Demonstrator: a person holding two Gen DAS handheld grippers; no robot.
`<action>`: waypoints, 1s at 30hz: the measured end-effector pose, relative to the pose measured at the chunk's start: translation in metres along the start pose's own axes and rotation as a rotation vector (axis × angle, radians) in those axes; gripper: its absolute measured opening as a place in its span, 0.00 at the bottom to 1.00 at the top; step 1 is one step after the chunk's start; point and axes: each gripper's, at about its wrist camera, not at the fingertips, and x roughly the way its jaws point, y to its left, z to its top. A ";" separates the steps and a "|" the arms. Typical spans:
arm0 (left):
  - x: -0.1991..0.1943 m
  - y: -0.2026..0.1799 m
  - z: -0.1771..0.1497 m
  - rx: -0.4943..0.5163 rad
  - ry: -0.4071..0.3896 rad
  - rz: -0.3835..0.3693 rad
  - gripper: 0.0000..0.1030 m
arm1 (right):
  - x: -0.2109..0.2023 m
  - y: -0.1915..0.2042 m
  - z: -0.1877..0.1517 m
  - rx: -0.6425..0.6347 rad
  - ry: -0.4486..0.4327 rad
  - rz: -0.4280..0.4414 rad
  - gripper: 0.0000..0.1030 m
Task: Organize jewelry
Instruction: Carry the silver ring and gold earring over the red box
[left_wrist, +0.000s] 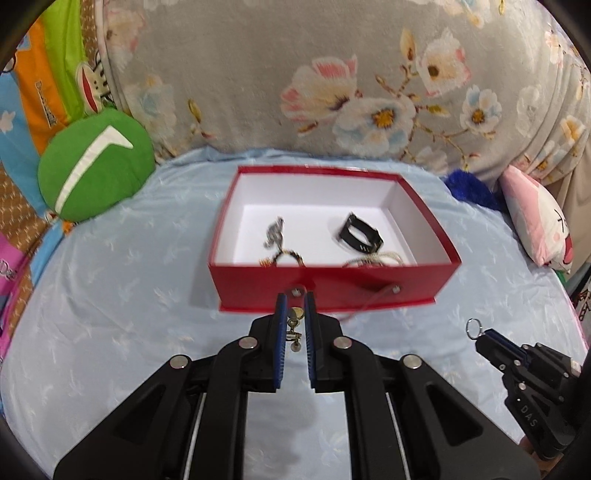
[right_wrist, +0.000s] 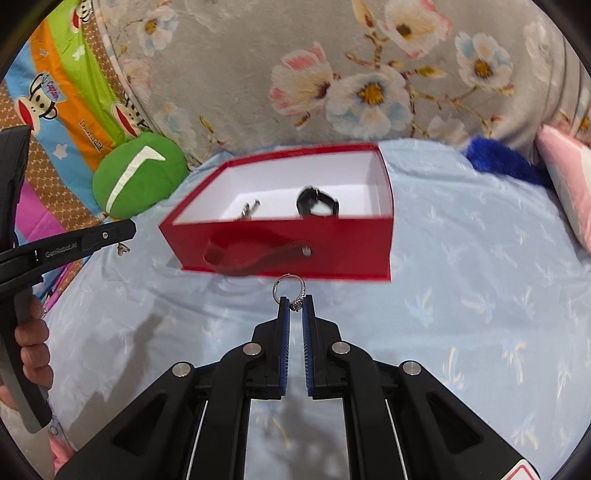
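Observation:
A red box (left_wrist: 332, 284) with a white inside sits on the blue bedsheet; it also shows in the right wrist view (right_wrist: 332, 247). Inside lie a black band (left_wrist: 360, 234), a silver piece (left_wrist: 274, 230), a beaded bracelet (left_wrist: 290, 256) and a pale chain (left_wrist: 373, 258). My left gripper (left_wrist: 295, 299) is shut on a small gold earring (left_wrist: 294, 326), just in front of the box. My right gripper (right_wrist: 295, 301) is shut on a silver ring (right_wrist: 290, 290), held in front of the box; it also shows in the left wrist view (left_wrist: 480, 334).
A green round cushion (left_wrist: 94, 168) lies left of the box. A floral grey quilt (left_wrist: 332, 74) rises behind it. A pink pillow (left_wrist: 535, 218) and a blue fluffy item (left_wrist: 467, 184) sit at the right. The box's strap handle (right_wrist: 251, 258) hangs on its front.

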 end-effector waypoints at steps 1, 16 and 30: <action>0.000 0.002 0.006 0.001 -0.008 0.008 0.08 | 0.000 0.002 0.007 -0.005 -0.011 0.001 0.06; 0.045 0.010 0.092 0.025 -0.063 0.104 0.08 | 0.049 0.010 0.109 -0.038 -0.078 -0.017 0.06; 0.108 0.013 0.102 0.027 0.004 0.136 0.08 | 0.104 -0.001 0.120 -0.046 -0.014 -0.054 0.06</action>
